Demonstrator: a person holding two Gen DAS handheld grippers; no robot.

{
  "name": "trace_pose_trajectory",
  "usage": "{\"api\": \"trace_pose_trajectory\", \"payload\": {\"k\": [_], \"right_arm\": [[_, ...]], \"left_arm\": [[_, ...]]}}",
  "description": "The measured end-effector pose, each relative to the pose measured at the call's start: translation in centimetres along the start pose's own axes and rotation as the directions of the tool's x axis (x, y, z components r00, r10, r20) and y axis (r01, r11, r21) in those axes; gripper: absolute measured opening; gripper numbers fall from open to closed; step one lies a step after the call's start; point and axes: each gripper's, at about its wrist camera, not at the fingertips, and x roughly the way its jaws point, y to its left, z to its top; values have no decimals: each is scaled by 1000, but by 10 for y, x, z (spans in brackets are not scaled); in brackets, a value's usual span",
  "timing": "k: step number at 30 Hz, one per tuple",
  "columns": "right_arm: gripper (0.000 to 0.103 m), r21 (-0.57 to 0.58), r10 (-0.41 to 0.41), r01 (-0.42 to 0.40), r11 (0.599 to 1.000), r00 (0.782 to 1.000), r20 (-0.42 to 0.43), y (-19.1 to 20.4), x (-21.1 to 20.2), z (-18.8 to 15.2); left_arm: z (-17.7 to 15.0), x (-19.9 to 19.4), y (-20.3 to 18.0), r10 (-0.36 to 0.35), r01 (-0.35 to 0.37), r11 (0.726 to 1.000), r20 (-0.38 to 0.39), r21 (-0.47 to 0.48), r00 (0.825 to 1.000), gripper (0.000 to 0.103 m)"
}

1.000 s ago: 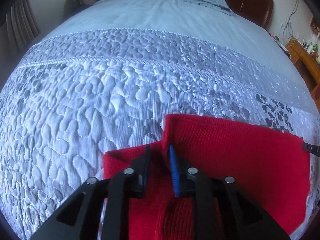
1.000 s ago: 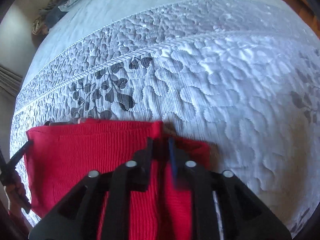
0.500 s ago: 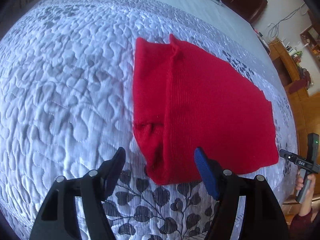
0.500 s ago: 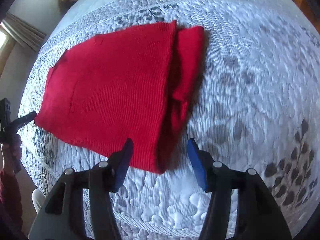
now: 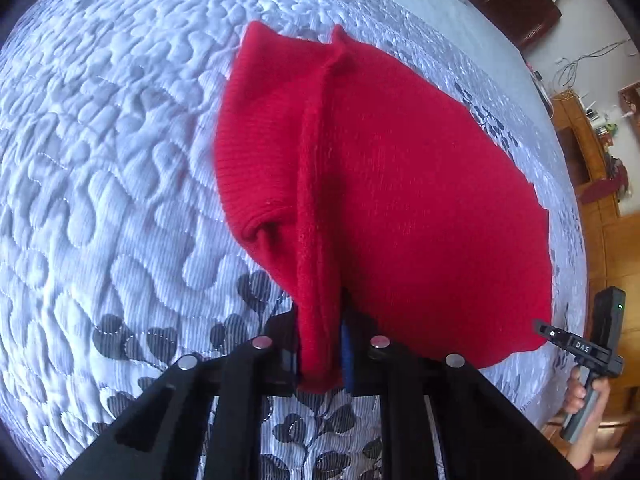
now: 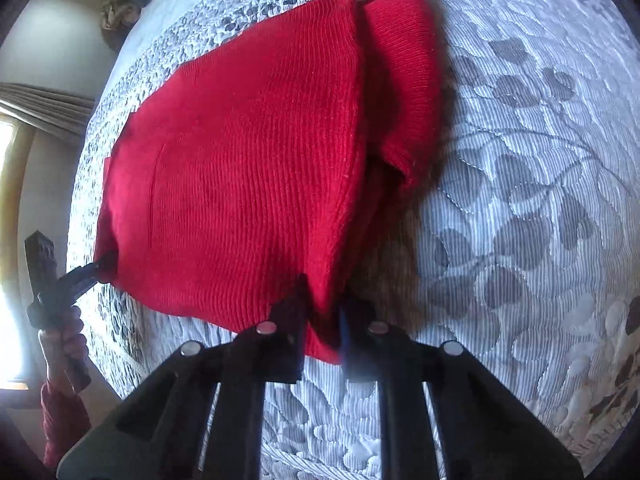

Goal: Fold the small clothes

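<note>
The knit garment (image 5: pixel 400 184) is solid bright red with a fine ribbed weave. The bed cover (image 5: pixel 100 184) beneath is pale blue-white, quilted in pebble shapes — with dark grey leaf sprays (image 6: pixel 520 232). Each tool is black — one finger pad (image 5: pixel 347 354) blue.

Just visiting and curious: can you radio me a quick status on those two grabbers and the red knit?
Left gripper shut on red sweater, near corner. Right gripper shut on the opposite near corner. Sweater partly folded on the quilted bedspread. Nothing in the way.
</note>
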Motion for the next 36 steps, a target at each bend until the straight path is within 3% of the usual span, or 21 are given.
{"api": "trace_pose_trajectory", "payload": {"k": [5,10,17,28,36], "right_arm": [[9,-20,36,-35,999,998,43,-1,-34,-7],[9,-49,34,-31,998,998,51,3,-66,-26],[9,-88,-6,10,996,999,47,6,-91,-68],[9,-139,-38,41,990,999,24,8,-99,-147],[6,-102,-16,16,995,1000,8,-10,-89,-179]], "left_arm": [[-8,-26,5,-36,37,999,35,-29,999,12],[-29,-53,-7,-41,40,999,37,24,998,12],[-81,-75,-21,-11,6,992,39,124,999,12],[-146,-93,-8,-3,0,985,22,171,1000,13],[-180,-85,4,15,-19,983,20,181,1000,13]]}}
